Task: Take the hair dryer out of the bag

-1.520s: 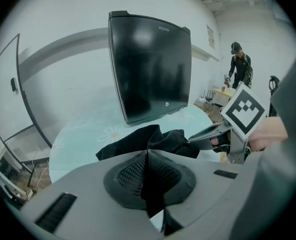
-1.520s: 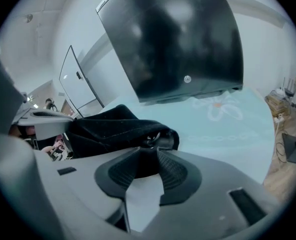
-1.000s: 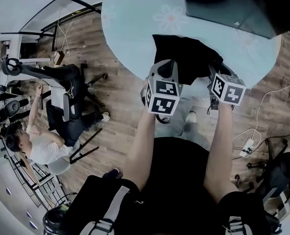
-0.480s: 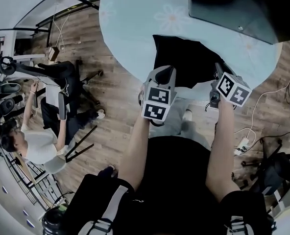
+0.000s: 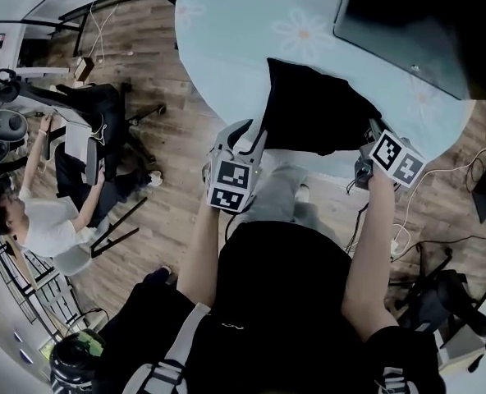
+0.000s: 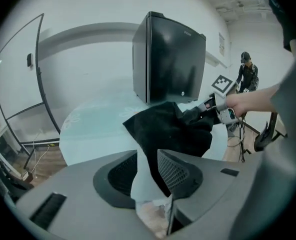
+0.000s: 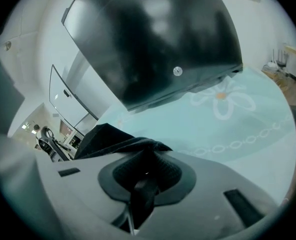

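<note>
Round pale tabletop, flower print; large black box standing on its far side; black bag lying at the near edge, hair dryer not visible; right claw has just been closing, now pinching the bag's fabric; left claw has just been opening, now spread, pads off the bag, its edge just ahead.

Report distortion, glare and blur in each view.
Head view: strong fisheye, floorboards bow, little blur, even light. Left gripper view: dark round vignette, soft sheen on the black cabinet, near foreground soft. Right gripper view: same vignette, pale hazy reflections on the black cabinet, black bag lacks detail.
</note>
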The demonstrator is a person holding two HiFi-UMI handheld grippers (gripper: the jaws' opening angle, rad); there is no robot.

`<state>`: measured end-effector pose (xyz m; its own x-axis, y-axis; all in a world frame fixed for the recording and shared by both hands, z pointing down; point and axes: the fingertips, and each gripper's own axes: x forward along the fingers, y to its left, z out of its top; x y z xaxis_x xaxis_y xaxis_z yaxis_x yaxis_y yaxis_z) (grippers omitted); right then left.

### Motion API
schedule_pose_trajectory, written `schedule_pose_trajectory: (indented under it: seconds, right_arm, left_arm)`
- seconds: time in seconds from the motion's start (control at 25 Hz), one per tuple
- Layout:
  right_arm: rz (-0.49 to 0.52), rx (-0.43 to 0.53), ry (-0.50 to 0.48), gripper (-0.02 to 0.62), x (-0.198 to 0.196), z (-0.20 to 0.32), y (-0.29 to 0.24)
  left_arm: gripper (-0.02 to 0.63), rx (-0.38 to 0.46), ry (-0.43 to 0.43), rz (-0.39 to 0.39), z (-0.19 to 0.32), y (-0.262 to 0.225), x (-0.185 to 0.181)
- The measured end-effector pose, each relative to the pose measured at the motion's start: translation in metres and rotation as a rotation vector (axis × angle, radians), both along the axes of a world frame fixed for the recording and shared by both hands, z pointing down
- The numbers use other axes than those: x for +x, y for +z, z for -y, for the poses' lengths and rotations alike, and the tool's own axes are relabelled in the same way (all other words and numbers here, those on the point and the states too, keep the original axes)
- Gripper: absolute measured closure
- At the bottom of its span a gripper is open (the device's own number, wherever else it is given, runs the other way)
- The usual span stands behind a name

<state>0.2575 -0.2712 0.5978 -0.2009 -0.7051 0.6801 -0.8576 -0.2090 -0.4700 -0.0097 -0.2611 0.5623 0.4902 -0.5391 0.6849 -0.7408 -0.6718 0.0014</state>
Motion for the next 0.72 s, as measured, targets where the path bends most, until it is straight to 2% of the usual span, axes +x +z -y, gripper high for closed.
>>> schedule_pose_trajectory:
  seconds: [0.08, 0.24, 0.4, 0.44, 0.56, 0.64, 0.72]
  right_arm:
    - [0.002, -0.017, -0.013, 0.546, 0.001, -0.001, 0.001]
    - [-0.025, -0.047, -0.021, 0.549, -0.001, 0.005, -0.002]
    - [-0.021, -0.075, -0.045, 0.557, -0.002, 0.008, -0.006]
    - [-0.010, -0.078, -0.054, 0.558, -0.003, 0.010, -0.008]
    - [-0.002, -0.074, -0.093, 0.560, -0.007, 0.015, -0.015]
    - [-0.019, -0.079, -0.128, 0.561, -0.009, 0.017, -0.018]
    - [-0.027, -0.081, -0.153, 0.561, -0.009, 0.022, -0.021]
  left_arm:
    - [0.435, -0.043, 0.026, 0.032, -0.007, 0.015, -0.006]
    - [0.436, -0.070, 0.090, 0.086, -0.015, 0.030, -0.001]
    - [0.449, -0.123, 0.065, 0.081, -0.018, 0.045, 0.004]
    - [0.458, -0.129, 0.046, 0.088, -0.016, 0.049, 0.003]
    - [0.557, -0.103, 0.024, 0.139, -0.008, 0.056, -0.001]
    - [0.574, -0.080, 0.044, 0.161, -0.005, 0.058, -0.001]
    - [0.577, -0.070, 0.040, 0.148, 0.001, 0.055, 0.000]
